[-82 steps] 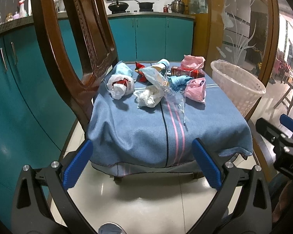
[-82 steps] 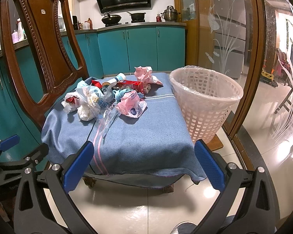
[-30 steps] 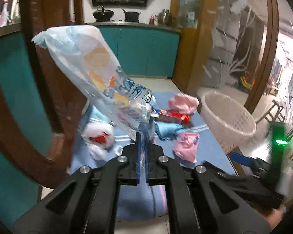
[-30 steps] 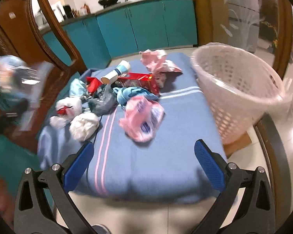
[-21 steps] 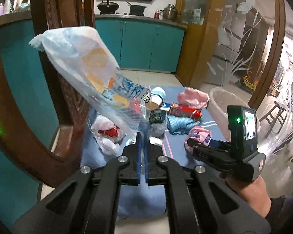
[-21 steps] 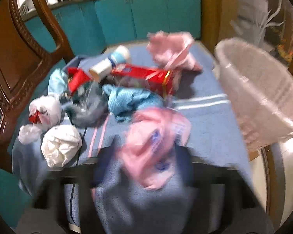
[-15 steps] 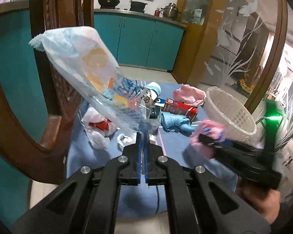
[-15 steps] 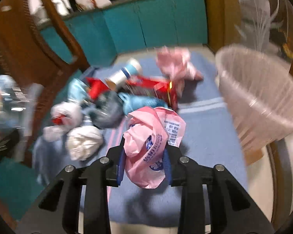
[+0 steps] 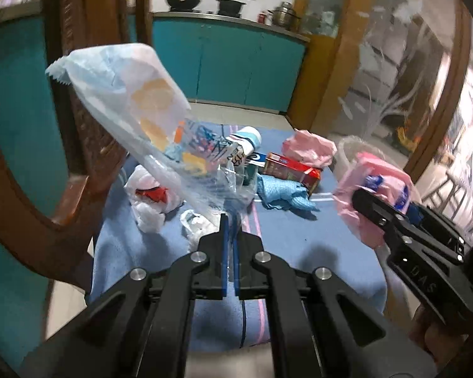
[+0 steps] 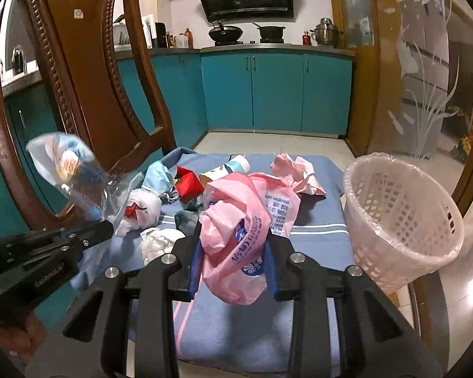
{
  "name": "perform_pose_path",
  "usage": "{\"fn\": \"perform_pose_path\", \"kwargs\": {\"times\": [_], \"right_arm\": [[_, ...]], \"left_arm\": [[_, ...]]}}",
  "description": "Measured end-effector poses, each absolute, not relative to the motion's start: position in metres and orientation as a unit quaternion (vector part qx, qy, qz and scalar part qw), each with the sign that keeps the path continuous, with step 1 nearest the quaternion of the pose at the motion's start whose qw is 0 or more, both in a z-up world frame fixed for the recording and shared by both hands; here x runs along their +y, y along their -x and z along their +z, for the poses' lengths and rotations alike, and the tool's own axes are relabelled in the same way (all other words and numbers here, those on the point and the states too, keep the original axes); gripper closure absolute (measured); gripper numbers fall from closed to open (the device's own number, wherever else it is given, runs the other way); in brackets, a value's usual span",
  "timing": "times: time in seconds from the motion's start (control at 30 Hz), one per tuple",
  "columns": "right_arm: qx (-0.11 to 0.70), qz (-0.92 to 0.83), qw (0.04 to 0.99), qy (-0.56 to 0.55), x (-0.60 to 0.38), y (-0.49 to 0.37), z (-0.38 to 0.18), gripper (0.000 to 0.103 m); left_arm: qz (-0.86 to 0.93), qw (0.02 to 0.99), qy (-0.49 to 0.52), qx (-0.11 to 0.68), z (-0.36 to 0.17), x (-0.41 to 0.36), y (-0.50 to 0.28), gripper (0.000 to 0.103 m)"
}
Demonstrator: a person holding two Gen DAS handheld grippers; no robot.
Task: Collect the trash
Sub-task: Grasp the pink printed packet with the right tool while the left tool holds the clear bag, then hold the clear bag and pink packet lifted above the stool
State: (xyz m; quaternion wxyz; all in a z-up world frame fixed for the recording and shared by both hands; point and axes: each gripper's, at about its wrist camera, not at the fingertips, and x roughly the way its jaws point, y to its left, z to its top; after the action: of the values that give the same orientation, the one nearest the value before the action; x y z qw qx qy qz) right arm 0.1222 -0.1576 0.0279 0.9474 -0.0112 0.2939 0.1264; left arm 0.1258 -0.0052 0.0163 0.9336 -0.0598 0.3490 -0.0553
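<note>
My left gripper (image 9: 229,220) is shut on a clear printed plastic bag (image 9: 148,129) and holds it up above the blue cloth (image 9: 287,239). The bag also shows in the right wrist view (image 10: 69,173). My right gripper (image 10: 233,245) is shut on a crumpled pink plastic bag (image 10: 239,233), held above the cloth, left of the white mesh basket (image 10: 400,223). The pink bag also shows in the left wrist view (image 9: 375,189). More trash lies on the cloth: a red box (image 9: 291,170), a blue rag (image 9: 283,193), white wads (image 9: 148,198), a pink wad (image 10: 296,170).
A carved wooden chair back (image 10: 88,88) stands at the left of the cloth. Teal kitchen cabinets (image 10: 274,91) stand behind. A glass door with a wooden frame (image 10: 425,72) is at the right, behind the basket.
My left gripper closed on the clear bag and lifted it. My right gripper moved in, closed on the pink bag and raised it off the cloth.
</note>
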Motion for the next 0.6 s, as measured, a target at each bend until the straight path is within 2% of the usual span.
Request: {"fn": "perform_pose_path", "kwargs": {"times": [0.6], "right_arm": [[0.286,0.124,0.950,-0.008,-0.1576,-0.1227,0.0272,0.073]], "left_arm": [[-0.051,0.937,0.029,0.344,0.0178,-0.0177,-0.1251,0.099]]}}
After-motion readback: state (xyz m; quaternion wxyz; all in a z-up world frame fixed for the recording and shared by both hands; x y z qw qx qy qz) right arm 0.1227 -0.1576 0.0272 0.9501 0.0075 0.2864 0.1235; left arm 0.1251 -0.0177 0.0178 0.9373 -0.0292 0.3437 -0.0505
